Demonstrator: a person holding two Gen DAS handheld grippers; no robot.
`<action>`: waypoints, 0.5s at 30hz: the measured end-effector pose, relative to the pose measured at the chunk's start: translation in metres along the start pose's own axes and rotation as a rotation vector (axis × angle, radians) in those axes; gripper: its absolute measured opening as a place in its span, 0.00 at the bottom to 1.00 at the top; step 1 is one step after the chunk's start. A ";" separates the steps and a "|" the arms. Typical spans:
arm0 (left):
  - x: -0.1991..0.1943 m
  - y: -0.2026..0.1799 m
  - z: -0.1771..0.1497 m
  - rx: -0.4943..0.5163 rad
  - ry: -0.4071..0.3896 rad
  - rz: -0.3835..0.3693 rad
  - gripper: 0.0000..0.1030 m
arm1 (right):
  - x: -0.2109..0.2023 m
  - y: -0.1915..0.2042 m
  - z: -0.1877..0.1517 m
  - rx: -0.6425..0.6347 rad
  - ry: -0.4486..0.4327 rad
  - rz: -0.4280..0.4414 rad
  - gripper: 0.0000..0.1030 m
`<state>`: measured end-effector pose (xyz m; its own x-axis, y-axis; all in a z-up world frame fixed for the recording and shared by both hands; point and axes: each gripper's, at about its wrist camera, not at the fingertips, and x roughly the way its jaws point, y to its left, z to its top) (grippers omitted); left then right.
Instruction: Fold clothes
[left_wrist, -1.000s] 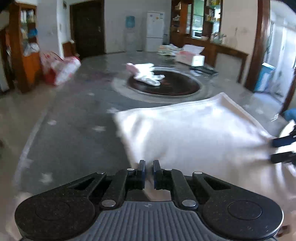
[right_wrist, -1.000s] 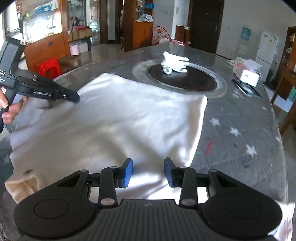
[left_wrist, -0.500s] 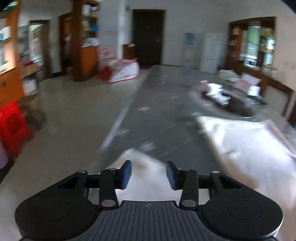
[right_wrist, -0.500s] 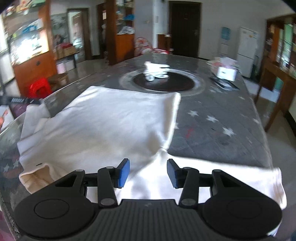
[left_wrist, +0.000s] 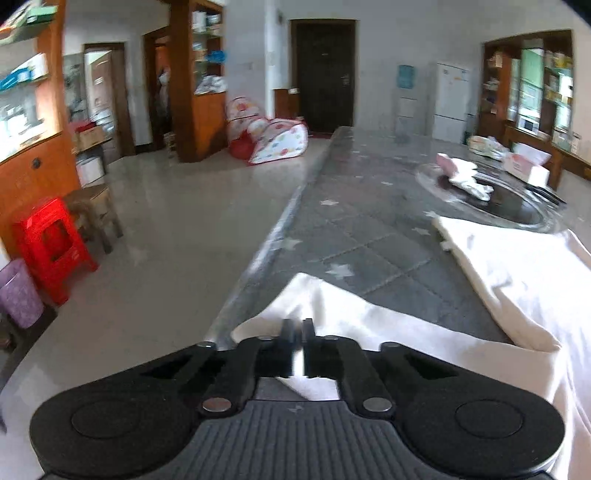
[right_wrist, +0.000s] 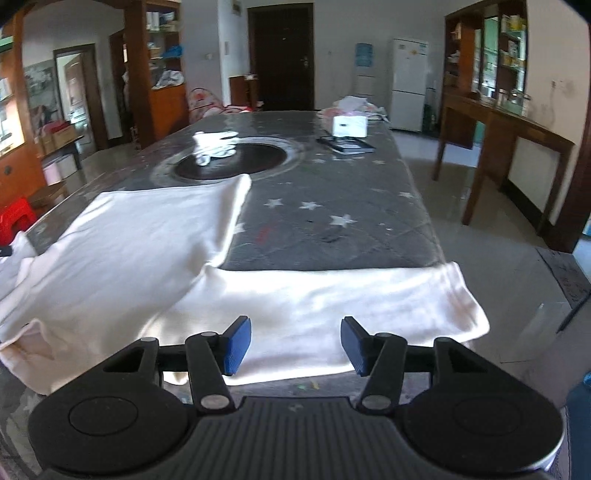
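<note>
Lying spread on the grey star-printed table (right_wrist: 332, 206), one white garment (right_wrist: 140, 258) covers the near part, with one sleeve (right_wrist: 351, 299) stretched to the right along the near edge and its cuff just over the table's right edge. A second sleeve (left_wrist: 332, 310) reaches toward the table's left edge in the left wrist view.

The left gripper (left_wrist: 297, 332) has its two fingers pressed almost together, with only a thin slit between them, and white cloth of this left sleeve is seen in that slit, so it pinches the sleeve. The right gripper (right_wrist: 295, 343) stands wide apart above the right sleeve; its two blue pads (right_wrist: 238, 343) hold nothing.

Farther on the table I count one round dark inset (right_wrist: 258, 158) with one small crumpled white cloth (right_wrist: 214, 146) on it, one white tissue box (right_wrist: 349, 125) and one flat dark object (right_wrist: 347, 145) beside it. On the floor at left stand one red stool (left_wrist: 51, 240) and one purple bin (left_wrist: 20, 295). One white fridge (right_wrist: 408, 85) is at the back wall. No writing is readable anywhere.
</note>
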<state>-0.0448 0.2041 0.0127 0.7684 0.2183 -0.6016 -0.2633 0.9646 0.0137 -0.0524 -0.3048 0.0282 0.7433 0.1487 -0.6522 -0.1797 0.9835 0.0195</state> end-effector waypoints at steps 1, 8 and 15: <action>-0.002 0.005 -0.002 -0.009 0.003 0.018 0.03 | 0.000 -0.002 -0.001 0.004 -0.001 -0.007 0.54; -0.015 0.038 -0.012 -0.071 0.015 0.086 0.03 | 0.003 -0.021 -0.005 0.061 -0.013 -0.035 0.54; -0.010 0.038 -0.008 -0.044 0.027 0.135 0.02 | 0.016 -0.031 -0.012 0.086 0.023 -0.062 0.55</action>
<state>-0.0672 0.2372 0.0130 0.7083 0.3415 -0.6178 -0.3895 0.9190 0.0615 -0.0430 -0.3342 0.0079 0.7358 0.0857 -0.6718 -0.0770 0.9961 0.0427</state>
